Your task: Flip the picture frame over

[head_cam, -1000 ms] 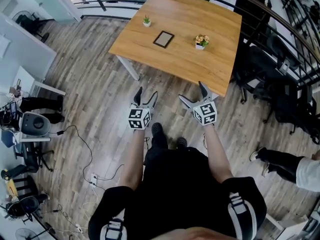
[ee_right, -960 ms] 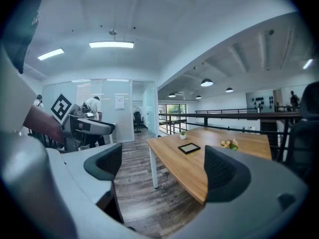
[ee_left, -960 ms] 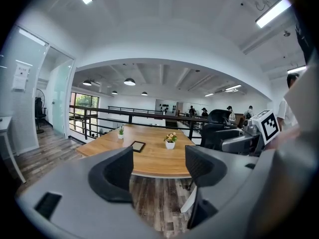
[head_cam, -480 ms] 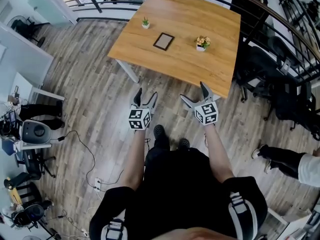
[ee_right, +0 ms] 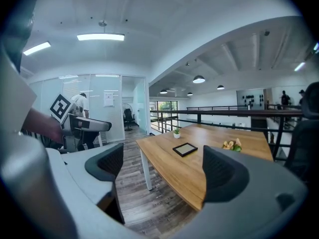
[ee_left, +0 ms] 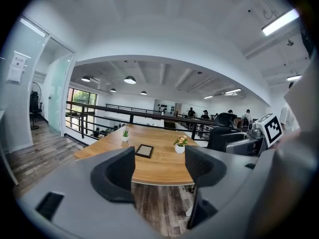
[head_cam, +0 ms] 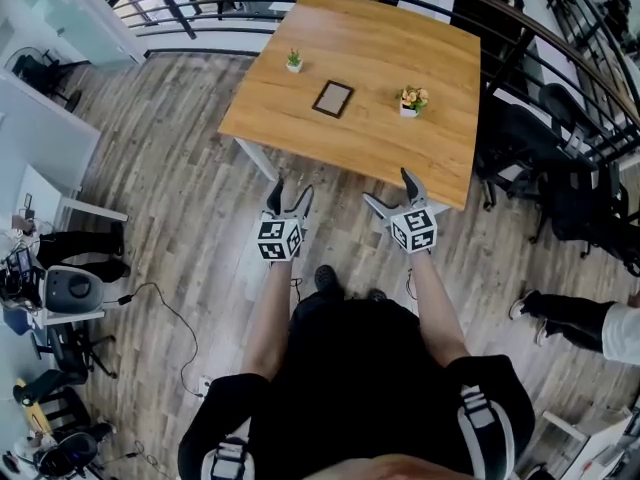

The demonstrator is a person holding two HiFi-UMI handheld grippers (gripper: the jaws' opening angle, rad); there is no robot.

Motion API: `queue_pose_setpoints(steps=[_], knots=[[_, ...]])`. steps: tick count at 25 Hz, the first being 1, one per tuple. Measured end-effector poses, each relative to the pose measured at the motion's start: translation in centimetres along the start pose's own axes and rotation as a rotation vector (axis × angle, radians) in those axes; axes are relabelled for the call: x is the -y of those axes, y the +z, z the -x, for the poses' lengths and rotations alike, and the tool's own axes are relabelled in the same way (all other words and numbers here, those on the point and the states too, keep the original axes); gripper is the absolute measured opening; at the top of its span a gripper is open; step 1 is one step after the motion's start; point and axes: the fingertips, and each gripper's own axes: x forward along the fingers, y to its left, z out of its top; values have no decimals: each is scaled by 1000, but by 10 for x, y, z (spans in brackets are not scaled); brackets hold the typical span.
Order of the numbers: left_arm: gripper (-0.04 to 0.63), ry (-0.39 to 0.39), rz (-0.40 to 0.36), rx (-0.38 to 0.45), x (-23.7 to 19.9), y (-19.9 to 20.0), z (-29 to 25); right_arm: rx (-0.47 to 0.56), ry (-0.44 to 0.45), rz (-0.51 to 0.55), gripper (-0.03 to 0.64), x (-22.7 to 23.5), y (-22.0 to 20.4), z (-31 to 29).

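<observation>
A small dark-rimmed picture frame (head_cam: 333, 98) lies flat in the middle of a wooden table (head_cam: 300, 118); it also shows in the left gripper view as the picture frame (ee_left: 144, 151) and in the right gripper view as the picture frame (ee_right: 185, 149). My left gripper (head_cam: 289, 197) is held open over the floor, short of the table's near edge. My right gripper (head_cam: 391, 191) is open too, just at the table's near edge. Neither holds anything.
A little green potted plant (head_cam: 294, 62) stands left of the frame and a small flower pot (head_cam: 411, 99) right of it. A black railing (head_cam: 520, 38) runs behind the table, office chairs (head_cam: 545, 168) to the right. A person's legs (head_cam: 560, 318) lie at far right.
The person has stepped closer to the table; both grippers moved slightly up in the view toward the table edge, still open.
</observation>
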Motion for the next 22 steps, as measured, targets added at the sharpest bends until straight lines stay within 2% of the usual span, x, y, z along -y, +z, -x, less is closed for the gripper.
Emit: queue_pose_setpoints(steps=[11,22], knots=[[326,-52,-12,-13,-62,14,-39,-6,-69,-38,479,-3,8,-59],[327,-86,-24,-51,-100,13,-47,-19,-112,-69,465,-13,6,-88]])
